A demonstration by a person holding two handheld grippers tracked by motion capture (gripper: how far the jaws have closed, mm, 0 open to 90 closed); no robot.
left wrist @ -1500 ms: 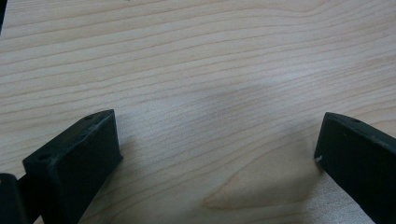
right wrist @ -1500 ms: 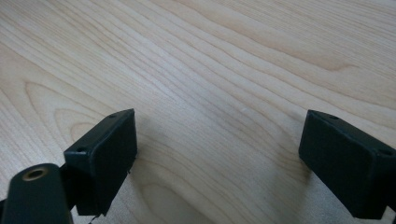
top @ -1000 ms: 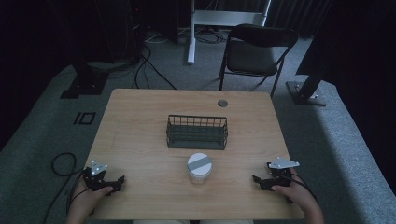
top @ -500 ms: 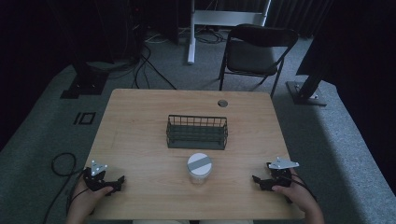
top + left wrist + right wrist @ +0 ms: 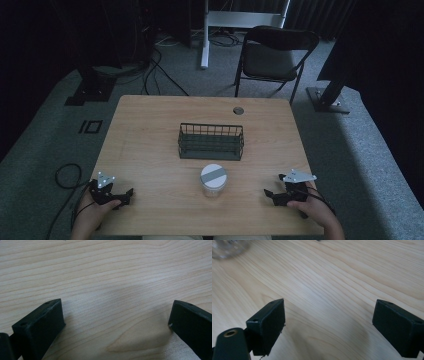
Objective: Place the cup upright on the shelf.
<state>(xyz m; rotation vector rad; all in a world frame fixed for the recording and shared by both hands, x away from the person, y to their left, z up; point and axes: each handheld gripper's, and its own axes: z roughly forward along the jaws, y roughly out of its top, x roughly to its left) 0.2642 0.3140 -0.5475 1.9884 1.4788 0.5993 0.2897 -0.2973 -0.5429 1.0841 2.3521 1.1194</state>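
Observation:
A clear jar with a white and grey lid (image 5: 213, 179) stands at the middle front of the wooden table (image 5: 150, 135). Behind it sits a dark wire basket (image 5: 211, 142), with nothing in it that I can see. My left gripper (image 5: 129, 192) rests at the front left of the table, open, with bare wood between its jaws (image 5: 117, 312). At the front right my right gripper (image 5: 268, 194) is open too, jaws wide over bare wood (image 5: 329, 315). The jar's glass base (image 5: 227, 248) shows at the top left of the right gripper view.
A round cable hole (image 5: 238, 110) is set in the table near its far right edge. A black folding chair (image 5: 272, 55) stands on the carpet behind the table. Cables (image 5: 65, 175) lie on the floor at the left.

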